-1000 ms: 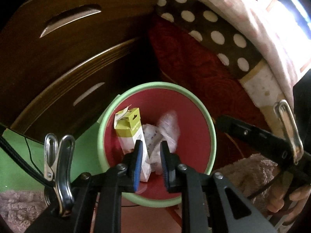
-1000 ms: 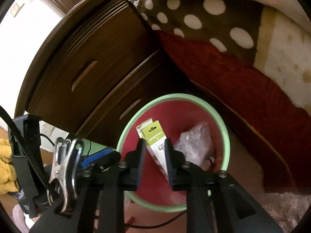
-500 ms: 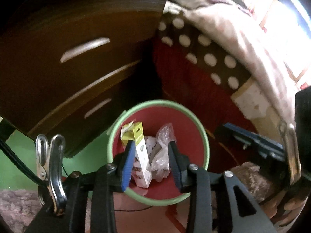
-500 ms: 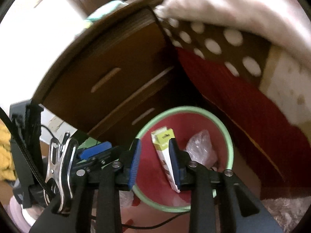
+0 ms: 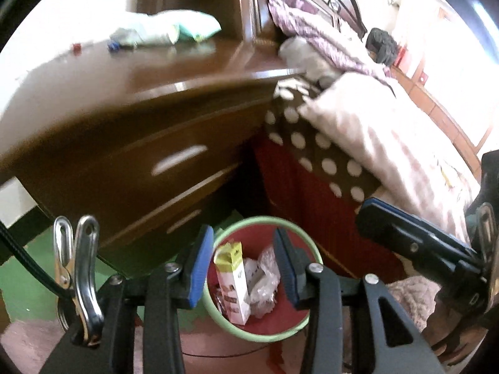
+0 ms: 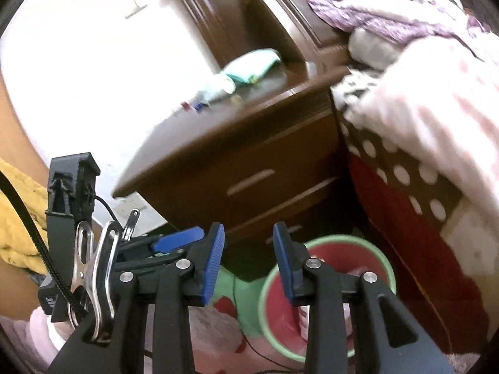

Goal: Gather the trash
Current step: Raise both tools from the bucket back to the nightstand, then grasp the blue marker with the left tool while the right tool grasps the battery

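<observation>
While both grippers hang above the floor, the trash on view lies below and ahead of them, inside the red bin (image 5: 282, 333) with the pale green rim, which stands on the floor between the dark wooden nightstand (image 5: 131, 155) and the bed's red skirt.

On the left side, the left gripper (image 5: 243, 268) has just been opening its jaws; the blue pads stand apart with nothing between them. Through that gap the bin shows directly beneath. A yellow-and-white carton (image 5: 232, 280) stands nearly upright in it, long axis pointing up toward the jaws, and a crumpled clear wrapper (image 5: 263, 275) sits just beside it on the right.

Moving right, the right gripper (image 6: 248, 261) has likewise been opening and is empty; the bin lies lower and off to its right, partly hidden behind its right finger.

Up on the nightstand top, farther away and above both jaws, lies a pale green packet (image 5: 174, 29) with small bits beside it. If that counts as trash, it looks like the next target, and the left gripper seems slightly better placed.
</observation>
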`<state>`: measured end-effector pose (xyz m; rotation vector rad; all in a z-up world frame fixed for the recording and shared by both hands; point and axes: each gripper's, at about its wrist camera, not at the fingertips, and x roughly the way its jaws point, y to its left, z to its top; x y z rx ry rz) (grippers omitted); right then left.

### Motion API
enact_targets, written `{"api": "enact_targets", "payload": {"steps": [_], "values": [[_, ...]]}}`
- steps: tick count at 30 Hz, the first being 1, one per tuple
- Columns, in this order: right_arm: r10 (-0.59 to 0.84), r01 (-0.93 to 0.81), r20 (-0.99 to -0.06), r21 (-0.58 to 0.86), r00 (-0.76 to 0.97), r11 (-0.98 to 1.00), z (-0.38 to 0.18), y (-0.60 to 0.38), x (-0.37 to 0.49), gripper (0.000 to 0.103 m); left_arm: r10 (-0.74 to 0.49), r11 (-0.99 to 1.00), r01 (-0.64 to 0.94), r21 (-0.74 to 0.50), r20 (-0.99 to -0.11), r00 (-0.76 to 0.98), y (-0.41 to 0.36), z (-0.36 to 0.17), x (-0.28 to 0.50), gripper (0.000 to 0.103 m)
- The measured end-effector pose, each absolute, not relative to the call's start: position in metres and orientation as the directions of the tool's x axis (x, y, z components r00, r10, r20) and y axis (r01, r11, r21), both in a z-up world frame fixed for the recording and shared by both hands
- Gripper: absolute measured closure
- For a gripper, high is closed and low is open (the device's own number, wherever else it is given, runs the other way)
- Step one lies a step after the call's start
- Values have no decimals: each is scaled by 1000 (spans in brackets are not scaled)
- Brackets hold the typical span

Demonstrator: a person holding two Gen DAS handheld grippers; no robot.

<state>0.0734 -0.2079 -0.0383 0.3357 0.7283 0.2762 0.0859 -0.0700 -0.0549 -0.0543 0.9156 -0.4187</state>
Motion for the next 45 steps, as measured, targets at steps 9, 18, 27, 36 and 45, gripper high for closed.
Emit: {"api": "enact_targets", "payload": {"steps": [9, 18, 27, 36, 45], "values": [[401, -209, -556, 377, 729, 902, 2, -189, 99, 68, -298, 948, 279, -150, -721, 626, -43, -3, 110, 61], [419, -275, -544, 328, 727, 904, 24, -168, 134, 68, -222, 971, 219, -95, -700, 679, -16, 37, 160, 61], [436, -325, -521, 294, 734, 899, 33, -152, 177, 68, -191, 981, 170, -98, -683, 705, 2, 60, 216, 61], [400, -325, -508, 233, 763, 917, 27, -134, 220, 68, -126, 992, 81, -98, -680, 722, 21, 56, 284, 61], [390, -287, -529, 268, 754, 920, 5, -137, 249, 68, -97, 995, 39, -97, -718, 690, 24, 31, 344, 66]]}}
